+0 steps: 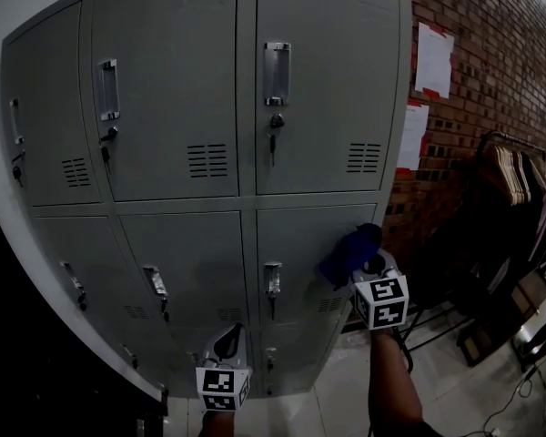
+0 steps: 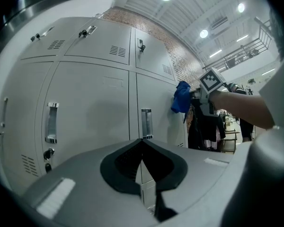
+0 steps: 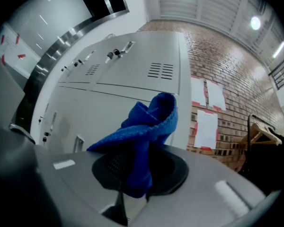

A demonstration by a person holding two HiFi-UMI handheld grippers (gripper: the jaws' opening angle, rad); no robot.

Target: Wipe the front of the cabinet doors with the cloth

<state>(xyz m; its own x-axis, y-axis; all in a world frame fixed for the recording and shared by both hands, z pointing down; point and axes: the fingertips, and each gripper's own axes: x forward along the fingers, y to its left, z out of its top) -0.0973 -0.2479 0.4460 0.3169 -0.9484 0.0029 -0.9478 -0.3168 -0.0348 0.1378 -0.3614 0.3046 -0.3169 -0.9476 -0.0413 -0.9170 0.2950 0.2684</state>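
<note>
Right gripper [image 1: 361,271]: clamped on cloth [image 1: 350,251], held against cabinet [image 1: 182,80] lower-right door [image 1: 300,239]. Left gripper [image 2: 143,167]: jaws together, empty, low by cabinet's bottom doors

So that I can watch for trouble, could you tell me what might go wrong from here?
1. The blue cloth is bunched, with only a narrow part held in the right gripper; dragging on the door could pull it free.
2. A key seems to hang below the handle on that door; the cloth may snag it.
</note>
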